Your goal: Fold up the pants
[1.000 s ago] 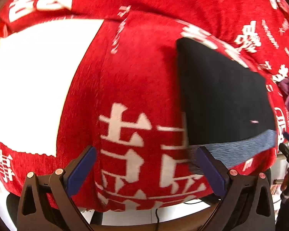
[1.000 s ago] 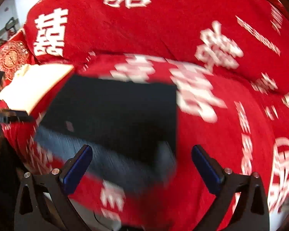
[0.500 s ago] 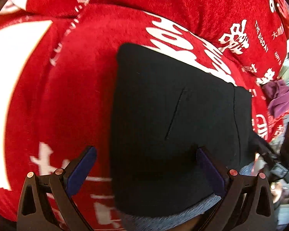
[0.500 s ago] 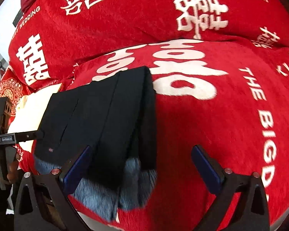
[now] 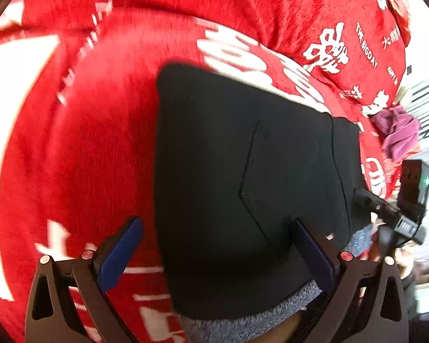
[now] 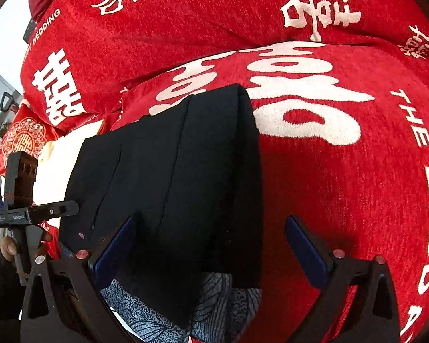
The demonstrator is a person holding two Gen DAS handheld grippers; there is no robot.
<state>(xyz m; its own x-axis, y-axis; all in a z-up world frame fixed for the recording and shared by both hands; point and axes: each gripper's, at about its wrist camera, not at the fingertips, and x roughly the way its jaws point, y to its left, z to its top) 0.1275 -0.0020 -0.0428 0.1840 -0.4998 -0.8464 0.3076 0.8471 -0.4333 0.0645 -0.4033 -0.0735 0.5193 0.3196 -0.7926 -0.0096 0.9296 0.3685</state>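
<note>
Black folded fleece-lined pants [image 5: 243, 177] lay on the red white-lettered sofa cover [image 6: 343, 185]. We held our left tool [image 5: 218, 253] and right tool [image 6: 210, 250] spread wide, grasping nothing, above them.

2 wrist views, close above the same folded pants [image 5: 243, 185].

The pants [image 5: 243, 177] are black and lie folded into a flat, almost rectangular packet on a red sofa cover [image 5: 80, 148] with white characters. A seam line and a small tag show on the top layer. In the right wrist view the layers are stacked, with a thick fold on the right side. Grey-blue fleecy lining [image 6: 223, 300] shows at the near edge.
</note>
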